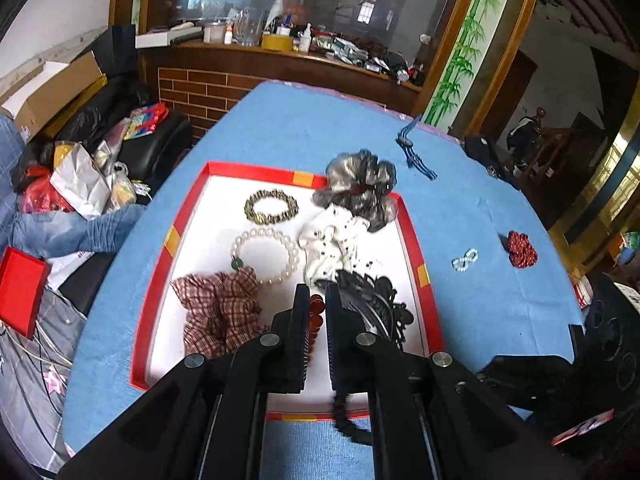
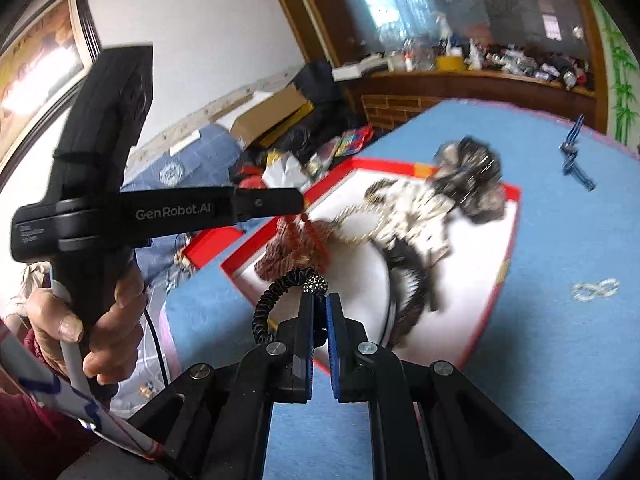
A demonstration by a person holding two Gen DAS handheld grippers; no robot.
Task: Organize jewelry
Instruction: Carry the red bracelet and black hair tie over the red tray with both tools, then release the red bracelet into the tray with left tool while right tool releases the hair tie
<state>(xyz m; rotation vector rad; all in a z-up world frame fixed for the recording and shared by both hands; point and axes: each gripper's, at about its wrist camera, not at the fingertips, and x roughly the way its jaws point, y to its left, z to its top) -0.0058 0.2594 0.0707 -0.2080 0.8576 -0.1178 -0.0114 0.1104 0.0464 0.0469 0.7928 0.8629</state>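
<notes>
With the person's left hand (image 2: 96, 320) gripping its handle, the left gripper (image 1: 317, 300) angles down over the red-rimmed tray (image 1: 412, 240), clamped on an amber bead bracelet (image 1: 316, 312), while the right gripper (image 2: 320, 300), also tilted downward, pinches a black hair tie (image 2: 276, 288) at the tray's near edge.

Blue-clothed table (image 1: 280, 132) bears red-rimmed tray (image 1: 416, 240), red beads (image 1: 522, 249), pearl loop (image 1: 465, 260).

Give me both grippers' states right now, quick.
Left gripper: shut on the amber bead bracelet.
Right gripper: shut on the black spiral hair tie.
</notes>
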